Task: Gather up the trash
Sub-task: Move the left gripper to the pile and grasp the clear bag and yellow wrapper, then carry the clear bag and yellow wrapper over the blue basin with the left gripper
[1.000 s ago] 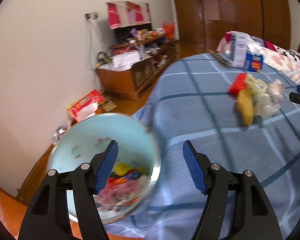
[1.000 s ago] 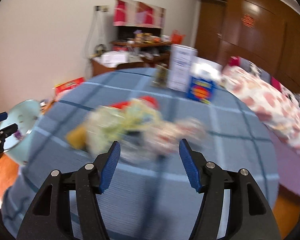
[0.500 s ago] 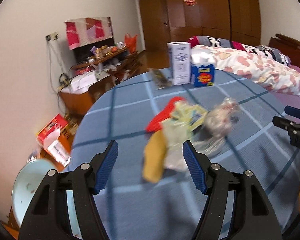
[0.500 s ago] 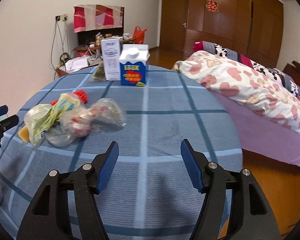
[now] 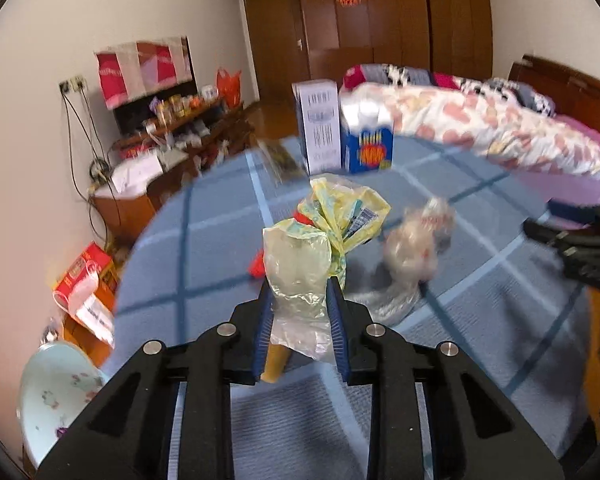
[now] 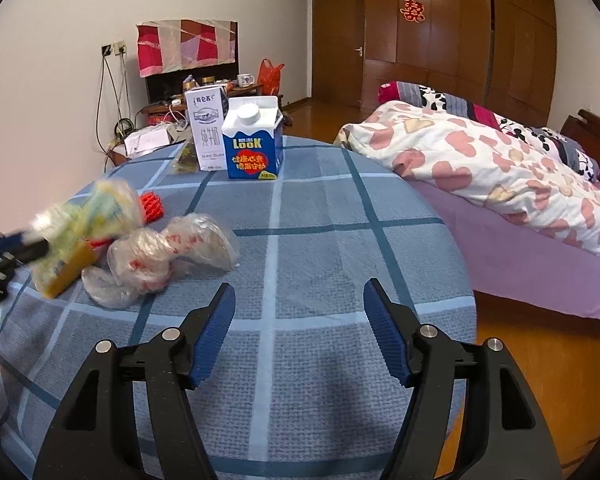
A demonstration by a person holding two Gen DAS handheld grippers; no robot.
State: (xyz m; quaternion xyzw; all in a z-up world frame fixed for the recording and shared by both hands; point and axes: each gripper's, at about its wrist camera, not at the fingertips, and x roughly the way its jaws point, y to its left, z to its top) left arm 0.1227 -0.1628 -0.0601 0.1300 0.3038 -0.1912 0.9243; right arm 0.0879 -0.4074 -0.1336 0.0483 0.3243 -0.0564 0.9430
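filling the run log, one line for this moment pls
left gripper: shut on yellow plastic bag | right gripper: open, empty | clear wrappers: on table | bin: floor, left

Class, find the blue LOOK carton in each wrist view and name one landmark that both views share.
Left wrist view: blue LOOK carton stands upper centre, at the table's far edge, blurred.
Right wrist view: blue LOOK carton stands upper left of centre, sharp.
Shared landmark: the white milk box just left of it.
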